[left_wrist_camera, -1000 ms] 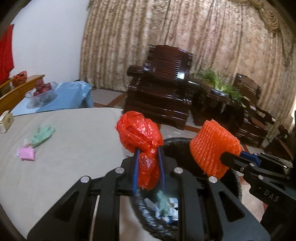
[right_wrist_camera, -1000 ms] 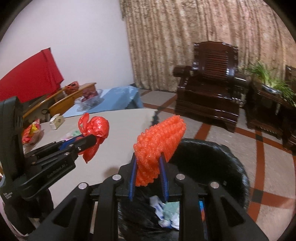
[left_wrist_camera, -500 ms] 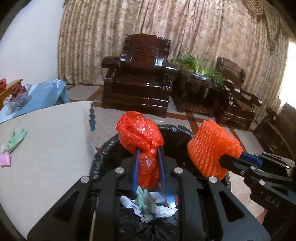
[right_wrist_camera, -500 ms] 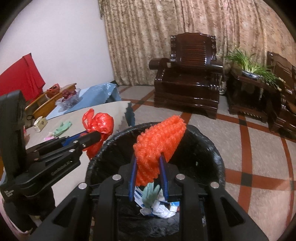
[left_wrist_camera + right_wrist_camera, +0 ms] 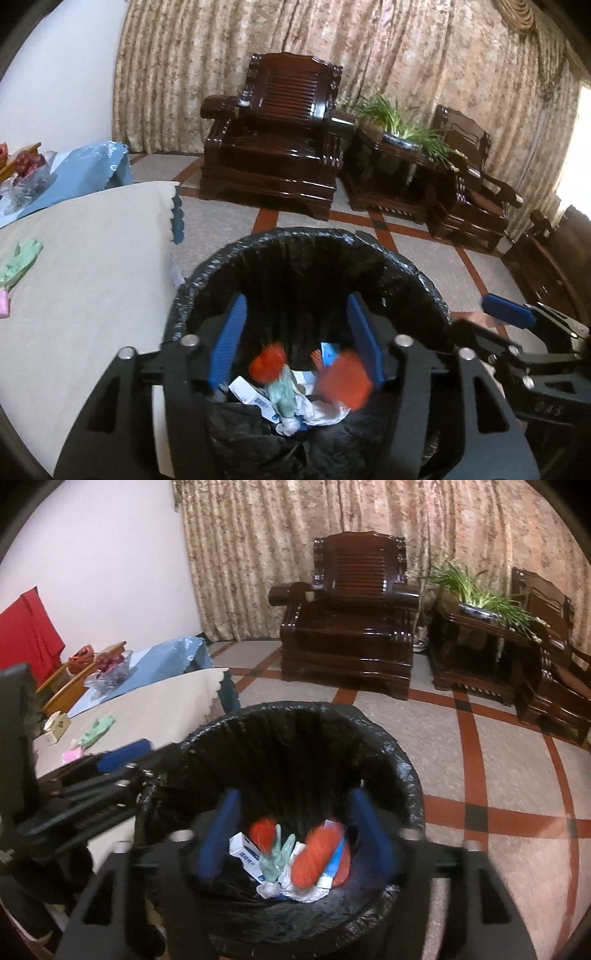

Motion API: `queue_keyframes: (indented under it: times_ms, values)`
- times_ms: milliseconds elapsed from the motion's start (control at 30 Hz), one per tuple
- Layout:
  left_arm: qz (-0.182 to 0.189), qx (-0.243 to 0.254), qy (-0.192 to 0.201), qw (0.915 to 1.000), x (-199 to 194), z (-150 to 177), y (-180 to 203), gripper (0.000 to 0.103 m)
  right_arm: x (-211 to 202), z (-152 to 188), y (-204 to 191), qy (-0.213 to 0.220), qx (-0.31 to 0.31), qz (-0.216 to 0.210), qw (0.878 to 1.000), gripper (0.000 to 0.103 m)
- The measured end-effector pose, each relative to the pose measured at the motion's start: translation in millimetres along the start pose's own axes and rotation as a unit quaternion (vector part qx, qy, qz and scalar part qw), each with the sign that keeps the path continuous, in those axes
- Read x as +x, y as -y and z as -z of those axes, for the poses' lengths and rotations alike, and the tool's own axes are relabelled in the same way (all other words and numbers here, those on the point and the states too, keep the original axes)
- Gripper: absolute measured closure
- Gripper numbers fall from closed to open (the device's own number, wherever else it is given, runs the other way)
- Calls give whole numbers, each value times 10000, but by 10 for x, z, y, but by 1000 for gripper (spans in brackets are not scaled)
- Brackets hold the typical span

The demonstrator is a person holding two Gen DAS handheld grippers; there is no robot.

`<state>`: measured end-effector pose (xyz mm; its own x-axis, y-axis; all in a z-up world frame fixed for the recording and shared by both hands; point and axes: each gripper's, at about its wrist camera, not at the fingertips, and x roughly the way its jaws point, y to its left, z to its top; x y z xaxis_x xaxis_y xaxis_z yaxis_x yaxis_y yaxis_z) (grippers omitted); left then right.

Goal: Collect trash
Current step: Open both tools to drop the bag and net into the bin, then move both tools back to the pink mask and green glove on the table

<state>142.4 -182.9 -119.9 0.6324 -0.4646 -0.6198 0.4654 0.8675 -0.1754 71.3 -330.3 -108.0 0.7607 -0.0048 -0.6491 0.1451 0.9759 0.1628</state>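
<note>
**Both fingers empty over the bin, scraps left on the counter**

The black-lined bin stands beside the counter, both grippers over its mouth. Risk, as I judge it: swinging back, an arm could snag the loose liner or nudge the bin. On the counter a green glove and pink scrap remain. The red bag and orange foam net lie inside. Left gripper and right gripper fingers are spread wide, holding nothing.

Black claw frame, blue pads (silver screws)
</note>
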Motion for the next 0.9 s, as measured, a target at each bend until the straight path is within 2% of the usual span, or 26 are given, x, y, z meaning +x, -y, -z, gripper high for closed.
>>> queue_keyframes:
  times_ms: [67, 100, 267, 533, 900]
  values:
    - [-118, -75, 68, 9999, -89, -7, -99, 30, -32, -9, -3, 83, 93, -63, 9999, 9]
    - [-164, -108, 105, 9998, -132, -13, -131, 29, -42, -20, -7, 118, 138, -135, 9997, 7]
    - [-608, -362, 433, 9966, -478, -51, -517, 19, -84, -120, -143, 359, 209, -422, 9982, 6]
    - [-1448, -687, 805, 9838, -1015, -62, -1185, 17, 49, -320, -730, 491, -234, -887, 9946, 6]
    - [-2351, -1124, 818, 9620, -1432, 150, -2051, 17, 463, -443, -1845, 444, -1034, -1522, 9819, 6]
